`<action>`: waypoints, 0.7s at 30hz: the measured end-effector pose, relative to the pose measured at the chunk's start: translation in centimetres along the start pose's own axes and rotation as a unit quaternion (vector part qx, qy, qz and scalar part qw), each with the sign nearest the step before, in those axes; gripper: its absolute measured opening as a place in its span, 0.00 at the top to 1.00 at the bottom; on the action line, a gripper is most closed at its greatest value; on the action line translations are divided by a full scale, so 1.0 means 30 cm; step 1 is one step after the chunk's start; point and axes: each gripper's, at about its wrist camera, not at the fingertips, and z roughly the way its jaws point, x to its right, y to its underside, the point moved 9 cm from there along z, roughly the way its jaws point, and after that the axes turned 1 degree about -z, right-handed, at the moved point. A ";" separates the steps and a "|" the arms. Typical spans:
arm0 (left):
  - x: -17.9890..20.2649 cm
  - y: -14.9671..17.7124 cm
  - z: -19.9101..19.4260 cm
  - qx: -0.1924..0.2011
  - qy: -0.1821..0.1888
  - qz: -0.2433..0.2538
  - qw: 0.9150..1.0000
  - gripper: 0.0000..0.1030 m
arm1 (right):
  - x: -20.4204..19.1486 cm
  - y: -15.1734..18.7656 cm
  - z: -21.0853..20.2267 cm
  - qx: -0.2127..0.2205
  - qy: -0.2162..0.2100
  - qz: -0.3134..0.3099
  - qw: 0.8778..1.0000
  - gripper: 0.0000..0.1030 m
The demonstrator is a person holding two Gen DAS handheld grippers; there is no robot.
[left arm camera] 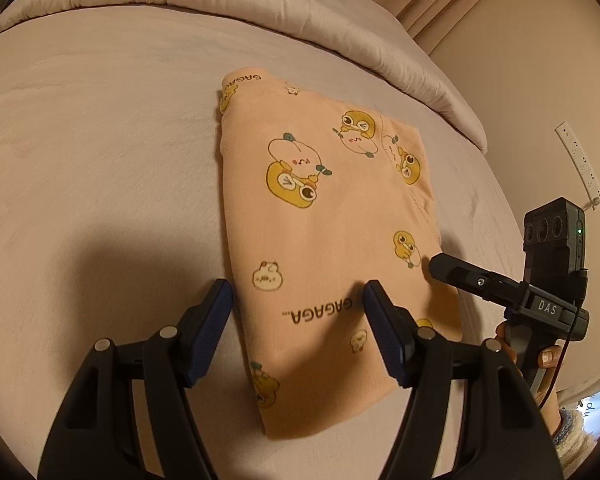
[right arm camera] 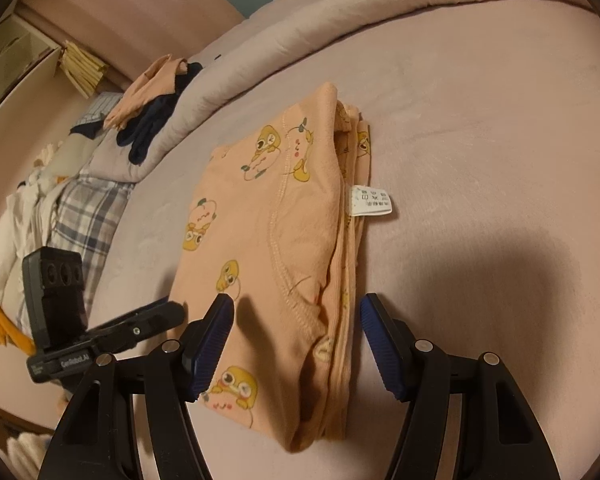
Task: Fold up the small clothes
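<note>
Lying folded into a neat rectangle on the bed sheet point(left arm camera: 100, 140), the peach garment point(left arm camera: 320, 220) looks finished w/ both the left gripper point(left arm camera: 296, 312) & right gripper point(right arm camera: 296, 320) held apart, empty, over its near edge, so 1 fresh piece from the clothes pile point(right arm camera: 60, 184) beyond it is likely needed next.

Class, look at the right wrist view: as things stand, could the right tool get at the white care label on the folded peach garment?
Probably yes. The white care label sticks out from the folded peach garment on its open side, over bare bedsheet. The right tool is open, and nothing lies between them.
</note>
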 end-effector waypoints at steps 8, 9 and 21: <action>-0.001 -0.022 0.022 0.001 0.006 0.003 1.000 0.34 | -0.001 -0.029 0.028 -0.006 -0.008 -0.004 1.000 0.36; -0.001 -0.025 0.025 0.001 0.007 0.003 1.000 0.34 | -0.005 -0.033 0.034 -0.006 -0.008 -0.006 1.000 0.36; 0.013 -0.078 0.075 0.003 0.021 0.001 1.000 0.31 | -0.015 -0.076 0.078 0.001 -0.021 -0.009 1.000 0.36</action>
